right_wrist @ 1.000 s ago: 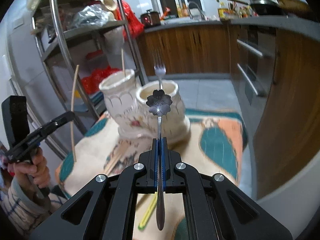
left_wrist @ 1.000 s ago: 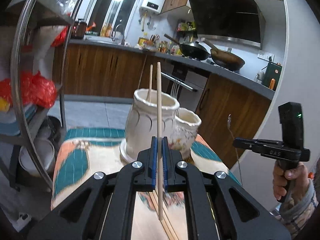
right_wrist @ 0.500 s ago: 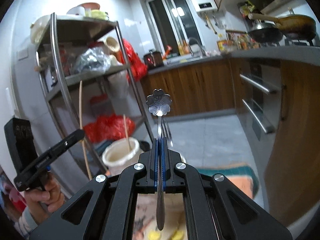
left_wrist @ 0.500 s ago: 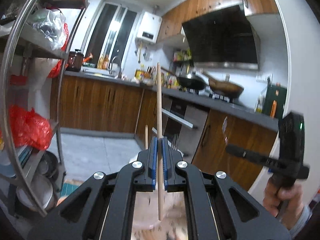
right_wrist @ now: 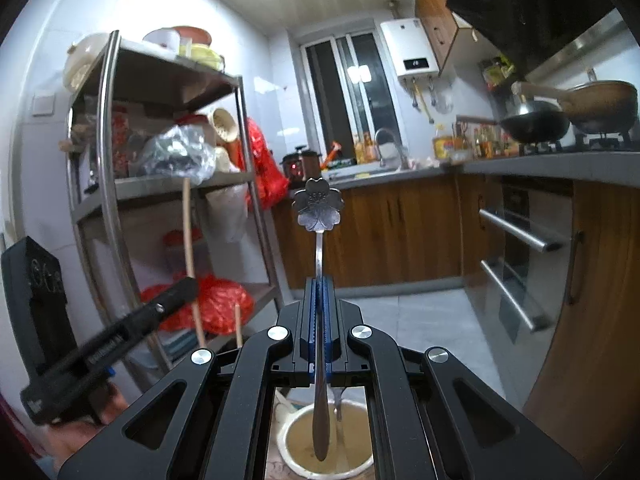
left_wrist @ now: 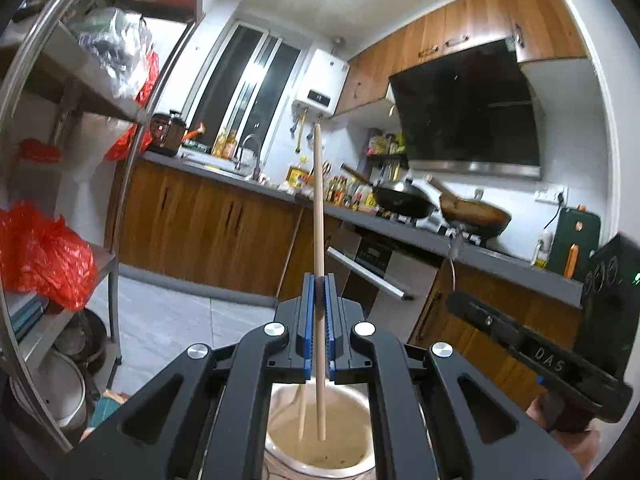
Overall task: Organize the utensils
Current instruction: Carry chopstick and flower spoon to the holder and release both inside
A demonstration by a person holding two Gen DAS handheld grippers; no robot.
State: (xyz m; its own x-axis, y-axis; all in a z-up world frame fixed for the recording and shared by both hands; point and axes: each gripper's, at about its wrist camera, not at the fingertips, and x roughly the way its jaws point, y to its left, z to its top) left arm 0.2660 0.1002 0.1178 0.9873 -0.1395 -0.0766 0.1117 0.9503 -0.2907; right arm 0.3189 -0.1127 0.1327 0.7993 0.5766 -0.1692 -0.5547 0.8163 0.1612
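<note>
My left gripper [left_wrist: 319, 280] is shut on a wooden chopstick [left_wrist: 317, 208] that stands upright. Its lower tip hangs over the mouth of a white ceramic holder [left_wrist: 352, 458], where another chopstick [left_wrist: 302, 412] leans. My right gripper [right_wrist: 319, 280] is shut on a metal spoon [right_wrist: 318, 208] with a flower-shaped head pointing up. Its lower end hangs over a second white holder [right_wrist: 360, 462] with a fork [right_wrist: 340, 400] inside. Each gripper also shows in the other's view, the right gripper [left_wrist: 454, 304] at the right and the left gripper [right_wrist: 192, 286] with its chopstick [right_wrist: 187, 232] at the left.
A steel shelf rack [right_wrist: 108, 152] with red plastic bags [left_wrist: 44, 256] stands on the left. A grey counter [left_wrist: 440, 240] with wooden cabinets, two woks [left_wrist: 404, 200] and an oven handle [right_wrist: 516, 230] runs along the back and right. Tiled floor [left_wrist: 172, 320] lies beyond the holders.
Both grippers rose and tipped up toward level, each keeping its utensil. The holders slid from mid-view to just under the jaws, and the patterned cloth dropped out of sight.
</note>
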